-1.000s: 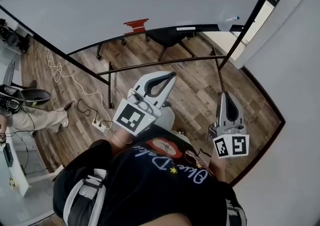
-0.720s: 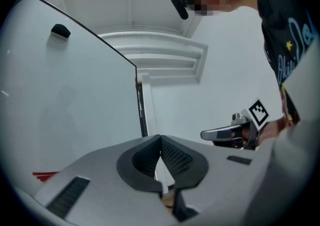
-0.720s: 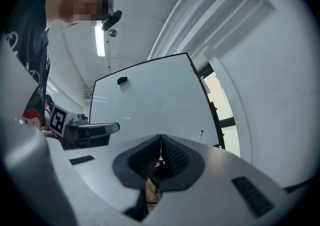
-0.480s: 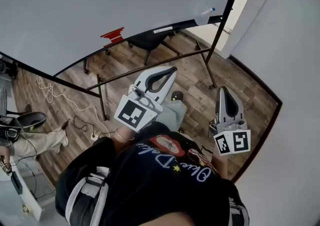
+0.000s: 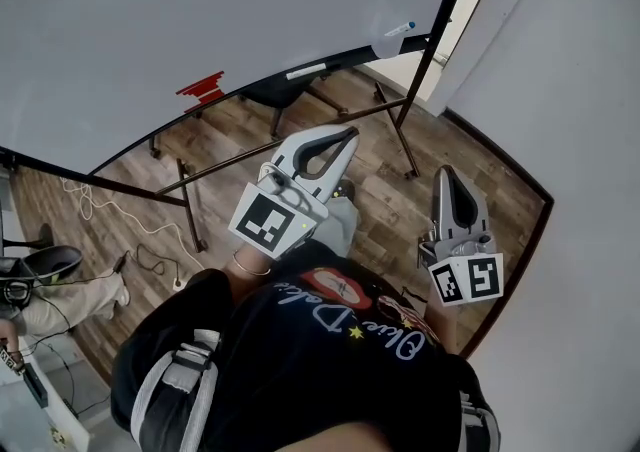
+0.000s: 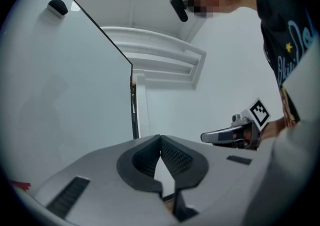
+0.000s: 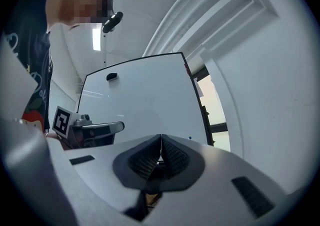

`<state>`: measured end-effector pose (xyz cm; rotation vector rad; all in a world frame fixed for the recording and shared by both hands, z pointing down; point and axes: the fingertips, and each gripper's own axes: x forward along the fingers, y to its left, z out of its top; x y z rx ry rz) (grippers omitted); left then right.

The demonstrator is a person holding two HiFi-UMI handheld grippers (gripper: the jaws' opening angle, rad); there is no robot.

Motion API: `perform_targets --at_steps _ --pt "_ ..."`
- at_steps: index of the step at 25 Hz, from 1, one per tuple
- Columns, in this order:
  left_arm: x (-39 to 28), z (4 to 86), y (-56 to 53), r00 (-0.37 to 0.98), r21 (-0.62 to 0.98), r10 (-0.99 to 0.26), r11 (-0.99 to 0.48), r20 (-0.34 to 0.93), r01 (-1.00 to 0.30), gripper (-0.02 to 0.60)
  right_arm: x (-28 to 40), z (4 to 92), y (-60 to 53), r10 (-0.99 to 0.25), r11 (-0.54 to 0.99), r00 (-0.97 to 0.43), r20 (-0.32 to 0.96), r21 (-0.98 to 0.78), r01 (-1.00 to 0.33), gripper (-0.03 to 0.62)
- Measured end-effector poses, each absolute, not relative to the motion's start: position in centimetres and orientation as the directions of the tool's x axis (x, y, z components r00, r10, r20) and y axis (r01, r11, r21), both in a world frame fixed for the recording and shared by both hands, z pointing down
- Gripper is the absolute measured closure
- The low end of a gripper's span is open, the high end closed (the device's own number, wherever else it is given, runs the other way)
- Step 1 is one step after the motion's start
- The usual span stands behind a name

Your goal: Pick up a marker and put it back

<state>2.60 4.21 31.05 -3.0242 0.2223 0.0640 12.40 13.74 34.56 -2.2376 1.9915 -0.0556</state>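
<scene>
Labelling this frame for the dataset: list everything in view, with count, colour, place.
large whiteboard on a black metal stand: one, white, across the top.
blue-capped white marker: one, right end of the board's tray.
flat red object: one, left on the tray.
black office chair: one, below the board.
wooden plank floor: one, brown, underneath.
thin white cable: one, floor at left.
black printed T-shirt: one, bottom centre.
left tool: one, grey, shut, empty.
right tool: one, grey, shut, empty.

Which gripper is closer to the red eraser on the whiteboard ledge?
Left. The left gripper is right of the red eraser; the right gripper is much farther right.
</scene>
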Motion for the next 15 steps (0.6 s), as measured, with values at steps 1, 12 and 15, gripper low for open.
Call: perform_targets --at_steps 1,12,15 --pt "2.8 31.1 3.7 0.988 -0.103 -0.146 -0.983 -0.050 -0.151 0.578 12.7 34.6 13.3 -0.991 -0.108 0.117 -0.064 -0.129 -0.986 0.592" --pt "5.4 32.9 -1.3 0.986 -0.059 -0.162 -0.985 -0.049 -0.165 0.578 15.2 35.5 8.0 -0.996 -0.083 0.087 -0.033 -0.124 -0.989 0.592" --pt "6.4 33.2 -2.6 0.986 -0.060 -0.161 -0.985 -0.049 -0.164 0.578 16.0 35.7 6.7 -0.996 -0.080 0.084 -0.033 -0.121 -0.989 0.592"
